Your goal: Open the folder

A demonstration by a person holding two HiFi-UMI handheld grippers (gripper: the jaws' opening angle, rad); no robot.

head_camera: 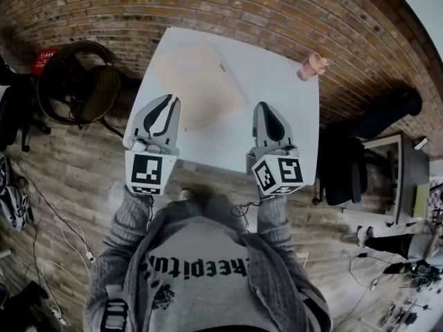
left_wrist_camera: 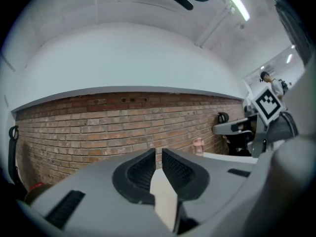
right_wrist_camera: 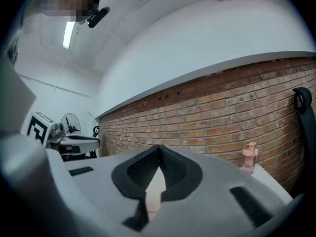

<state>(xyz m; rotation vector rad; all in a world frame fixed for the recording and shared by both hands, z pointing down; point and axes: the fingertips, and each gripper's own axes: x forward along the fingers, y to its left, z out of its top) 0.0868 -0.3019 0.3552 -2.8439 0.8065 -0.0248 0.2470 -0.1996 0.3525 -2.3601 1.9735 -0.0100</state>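
Risk: left hand-held gripper (head_camera: pixel 168 102) and right hand-held gripper (head_camera: pixel 268 111) both closed and empty, so blunt tips may shove folder (head_camera: pixel 197 81) across desk (head_camera: pixel 277 95), not lift its cover.

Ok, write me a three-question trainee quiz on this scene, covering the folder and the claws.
1. True or false: the left claw grips the folder.
2. What stands at the far right corner of the white table? A) a pink bottle B) a stapler C) a lamp
3. Are the jaws of the right claw open or shut?

Key: 1 false, because the folder lies flat on the table, beyond both claws. 2 A. 3 shut, with nothing held.
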